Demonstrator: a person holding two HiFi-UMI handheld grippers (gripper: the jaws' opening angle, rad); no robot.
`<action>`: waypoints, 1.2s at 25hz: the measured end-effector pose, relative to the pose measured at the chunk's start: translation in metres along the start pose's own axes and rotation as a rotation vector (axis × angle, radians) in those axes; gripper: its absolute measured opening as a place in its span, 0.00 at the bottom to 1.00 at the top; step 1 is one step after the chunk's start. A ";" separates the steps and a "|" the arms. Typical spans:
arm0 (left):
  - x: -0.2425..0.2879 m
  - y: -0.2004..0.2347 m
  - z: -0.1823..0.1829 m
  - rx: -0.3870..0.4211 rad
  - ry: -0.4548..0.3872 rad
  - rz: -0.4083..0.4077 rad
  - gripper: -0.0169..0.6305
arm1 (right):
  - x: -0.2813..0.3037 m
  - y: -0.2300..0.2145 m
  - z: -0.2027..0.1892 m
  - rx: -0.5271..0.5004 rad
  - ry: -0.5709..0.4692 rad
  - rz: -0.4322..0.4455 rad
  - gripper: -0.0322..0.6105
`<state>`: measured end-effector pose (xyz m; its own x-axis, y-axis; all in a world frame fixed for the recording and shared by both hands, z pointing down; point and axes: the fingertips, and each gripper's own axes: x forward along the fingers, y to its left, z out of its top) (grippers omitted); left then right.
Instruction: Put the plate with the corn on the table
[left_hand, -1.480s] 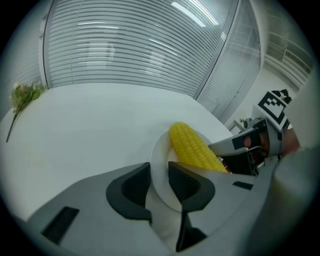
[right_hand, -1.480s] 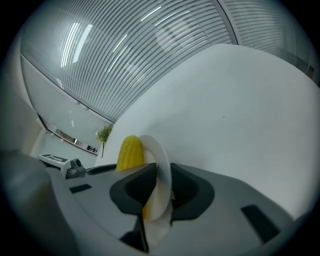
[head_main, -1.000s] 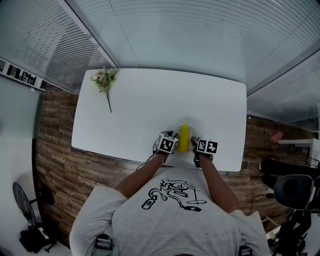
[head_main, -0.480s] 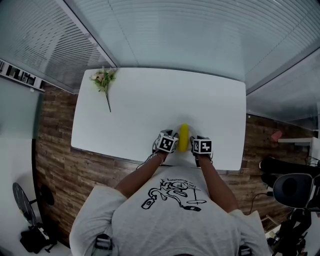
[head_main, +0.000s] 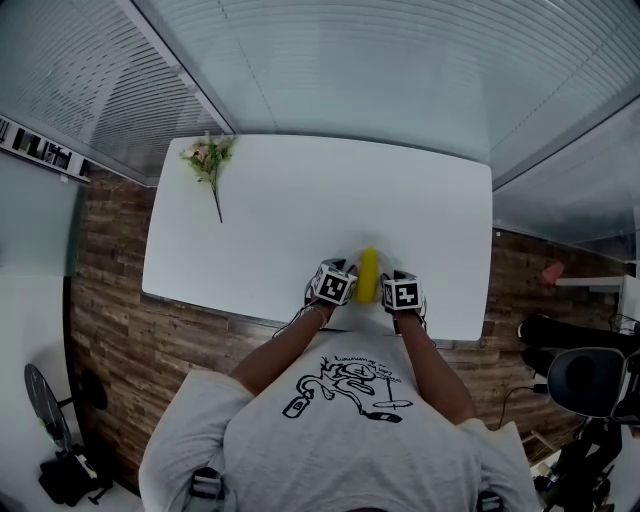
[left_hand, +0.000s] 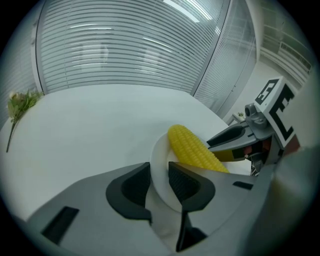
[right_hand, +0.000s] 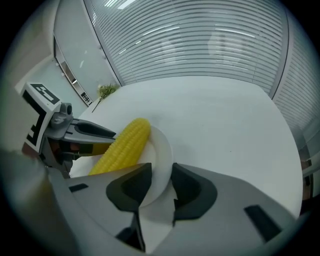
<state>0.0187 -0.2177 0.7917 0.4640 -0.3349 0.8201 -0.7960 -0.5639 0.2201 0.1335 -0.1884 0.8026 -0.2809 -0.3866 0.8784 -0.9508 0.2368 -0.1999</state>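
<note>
Plate with the corn appears to rest on the white tabletop, near the front edge where the person stands, between the two grippers; the corn is yellow and lies along the plate, its tip pointing away from the person. The left gripper has the left rim of the plate between its jaws, and both pads lie against the rim, so it grips the plate; the right gripper has the opposite rim between its jaws, but these jaws have just been opening and now stand wide, so they do not seem to press on the rim. Both grippers point steeply down at the tabletop; each one shows in the view of the other, just behind the corn. A small bunch of flowers lies at the far left corner of the tabletop, well apart from the plate.
</note>
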 end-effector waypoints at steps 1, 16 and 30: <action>0.001 0.000 -0.001 -0.006 0.000 -0.002 0.21 | 0.000 0.000 0.000 0.003 0.000 0.004 0.27; -0.033 0.018 0.016 -0.094 -0.135 -0.001 0.21 | -0.034 -0.011 0.030 0.050 -0.191 0.073 0.22; -0.117 -0.009 0.097 0.014 -0.449 -0.055 0.18 | -0.127 0.020 0.100 -0.172 -0.476 0.061 0.15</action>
<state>0.0096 -0.2467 0.6429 0.6305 -0.5967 0.4963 -0.7616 -0.5991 0.2473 0.1373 -0.2242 0.6438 -0.4018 -0.7215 0.5639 -0.9068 0.3993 -0.1353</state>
